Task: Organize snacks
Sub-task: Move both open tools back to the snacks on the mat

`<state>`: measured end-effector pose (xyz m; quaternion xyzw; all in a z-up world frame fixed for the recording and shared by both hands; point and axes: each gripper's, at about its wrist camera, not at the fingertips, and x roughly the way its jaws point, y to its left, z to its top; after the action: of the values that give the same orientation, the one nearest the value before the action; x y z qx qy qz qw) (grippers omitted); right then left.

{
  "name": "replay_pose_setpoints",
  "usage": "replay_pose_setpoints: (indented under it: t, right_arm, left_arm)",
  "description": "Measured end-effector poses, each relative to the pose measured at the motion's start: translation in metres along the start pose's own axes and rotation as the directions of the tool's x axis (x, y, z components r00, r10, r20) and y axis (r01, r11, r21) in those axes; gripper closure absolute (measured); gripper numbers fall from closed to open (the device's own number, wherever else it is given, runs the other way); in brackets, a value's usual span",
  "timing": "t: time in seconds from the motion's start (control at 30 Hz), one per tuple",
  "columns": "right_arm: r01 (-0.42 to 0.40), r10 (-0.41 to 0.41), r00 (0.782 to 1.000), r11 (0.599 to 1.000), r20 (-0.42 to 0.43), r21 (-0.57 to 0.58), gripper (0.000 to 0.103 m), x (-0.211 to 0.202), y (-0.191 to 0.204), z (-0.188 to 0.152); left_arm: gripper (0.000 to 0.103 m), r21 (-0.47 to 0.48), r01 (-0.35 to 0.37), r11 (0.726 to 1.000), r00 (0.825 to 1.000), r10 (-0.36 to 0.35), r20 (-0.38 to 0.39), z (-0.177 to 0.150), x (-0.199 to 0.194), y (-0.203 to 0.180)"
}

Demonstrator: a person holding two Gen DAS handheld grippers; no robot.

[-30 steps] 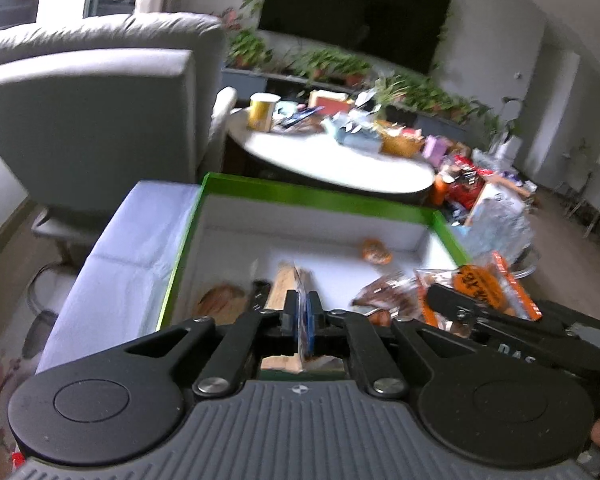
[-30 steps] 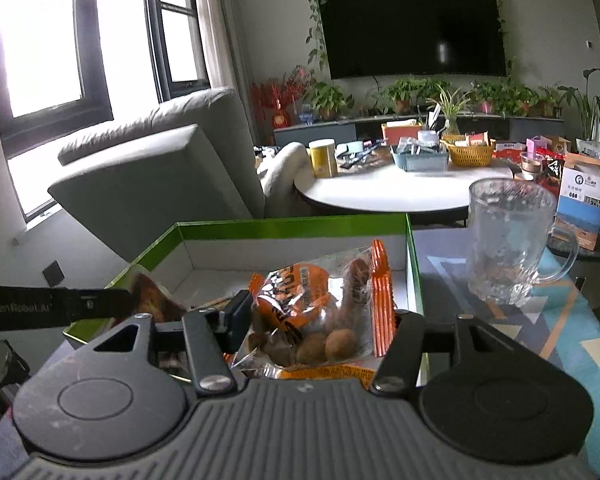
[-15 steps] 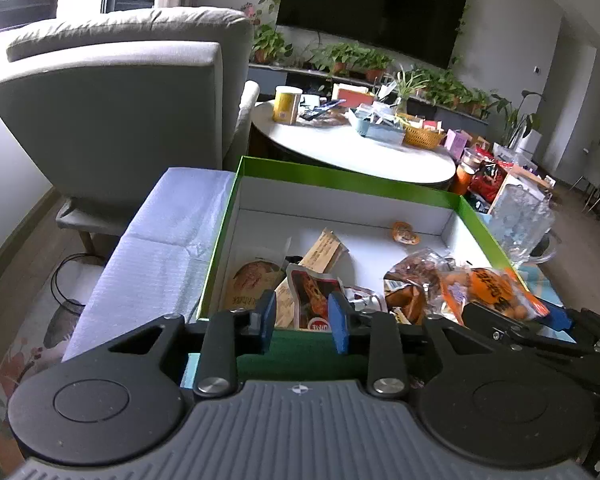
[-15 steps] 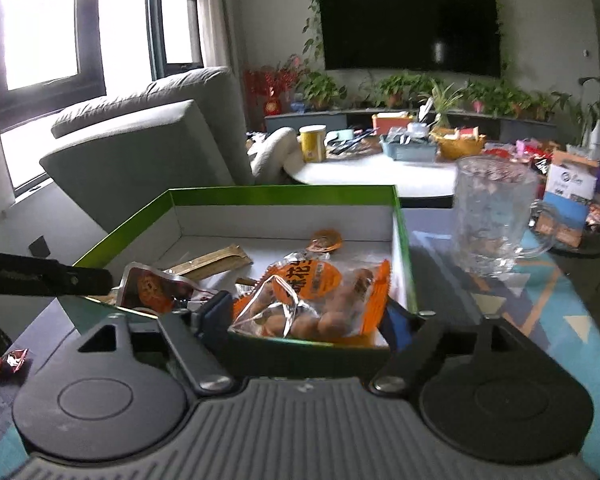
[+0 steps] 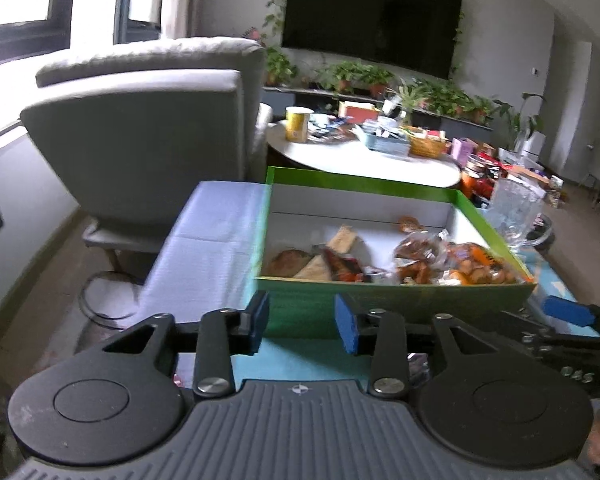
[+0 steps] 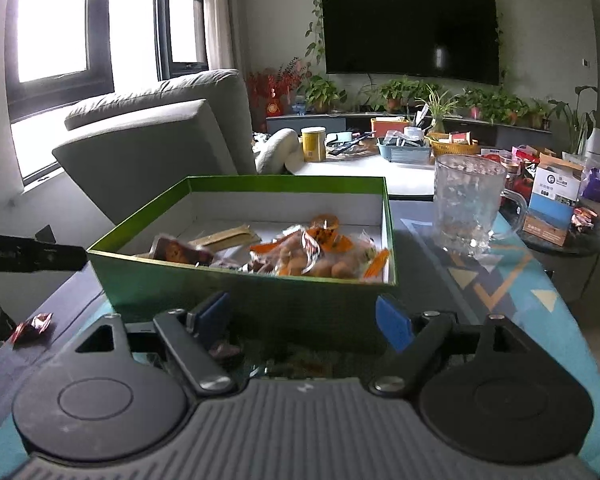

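Both my tools are out of the green box (image 6: 244,284) now, hanging just near of its front wall. My left gripper (image 5: 302,324) has its jaws spread with nothing between them, and my right gripper (image 6: 306,318) is spread wider, also empty.

The snacks sit inside the box: the orange-printed clear bag of round pieces (image 6: 320,256) on the right half, a dark red packet (image 5: 342,266) and a tan stick sachet (image 6: 226,236) on the left half. One little red-wrapped candy (image 6: 32,326) lies outside on the table, near left of the box. Something dark also lies under my right jaws, but it's too murky to name.

That candy is my likely next pick. It should be feather-light and crinkly, and foil slides, so I'd pinch across the fat middle, not the twisted ends. The bags are soft and crushable: take them by a sealed edge. Watch the glass mug (image 6: 468,204) standing right of the box; it's fragile and close to my swing.
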<state>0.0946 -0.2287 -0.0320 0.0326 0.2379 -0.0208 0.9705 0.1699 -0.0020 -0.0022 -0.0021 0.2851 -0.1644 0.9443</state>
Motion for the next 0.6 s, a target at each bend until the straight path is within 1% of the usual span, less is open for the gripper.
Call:
replay_pose_setpoints:
  t: [0.17,0.23,0.4,0.5,0.6]
  right_arm:
    - [0.0,0.0,1.0,1.0,-0.011,-0.011,0.044,-0.013,0.002,-0.01]
    - [0.003,-0.004,1.0,1.0,-0.019,-0.01,0.044,-0.015,0.003,-0.013]
    - [0.001,-0.001,0.999,1.0,-0.049,-0.002,0.044,-0.02,0.003,-0.022]
    - [0.005,-0.006,0.997,1.0,-0.077,-0.01,0.044,-0.021,0.005,-0.028]
    - [0.01,-0.012,0.995,1.0,-0.097,-0.013,0.044,-0.021,0.006,-0.032]
  left_arm:
    - [0.06,-0.044,-0.088,0.995,0.996,0.089,0.007,-0.012,-0.017,0.034]
    - [0.06,-0.054,-0.117,0.992,0.993,0.117,-0.006,-0.018,-0.02,0.047]
    - [0.06,-0.078,-0.164,0.983,0.986,0.16,-0.056,-0.036,-0.018,0.073]
    - [0.06,-0.075,-0.155,0.985,0.987,0.15,-0.063,-0.042,-0.016,0.08]
    - [0.059,-0.02,-0.101,0.995,0.993,0.1,-0.064,-0.045,-0.013,0.079]
